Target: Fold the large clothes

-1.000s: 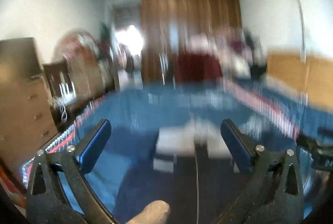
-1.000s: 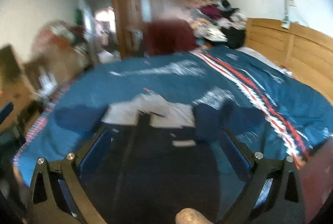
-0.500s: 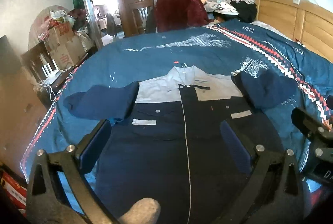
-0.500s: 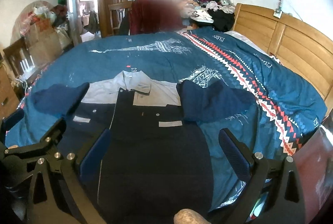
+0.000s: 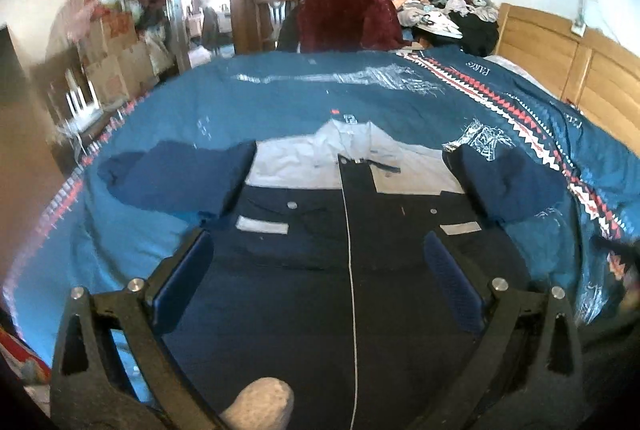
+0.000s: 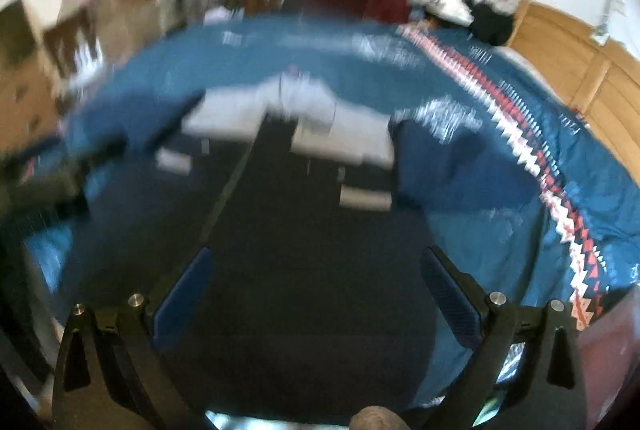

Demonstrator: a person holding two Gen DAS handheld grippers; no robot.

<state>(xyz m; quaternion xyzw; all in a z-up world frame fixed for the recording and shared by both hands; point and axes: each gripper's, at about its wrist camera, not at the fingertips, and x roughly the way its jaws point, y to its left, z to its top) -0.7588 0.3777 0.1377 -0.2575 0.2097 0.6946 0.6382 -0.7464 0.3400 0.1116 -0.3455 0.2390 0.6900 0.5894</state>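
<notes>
Navy jacket (image 5: 352,270) flat on bed (image 5: 280,98), unfolded. Left hand-held gripper (image 5: 320,286), right hand-held gripper (image 6: 316,290) both released, empty. We judge: shallow pinch drags jacket askew.

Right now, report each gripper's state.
Left gripper: open, holding nothing, above the jacket.
Right gripper: open, holding nothing.

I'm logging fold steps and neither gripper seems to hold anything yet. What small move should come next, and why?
Probably reach the left gripper to the left sleeve and pinch its end. The jacket lies flat, front up, on the bedspread, both sleeves spread outward, and both grippers' jaws stand open, holding nothing. The right gripper view is blurred.
</notes>
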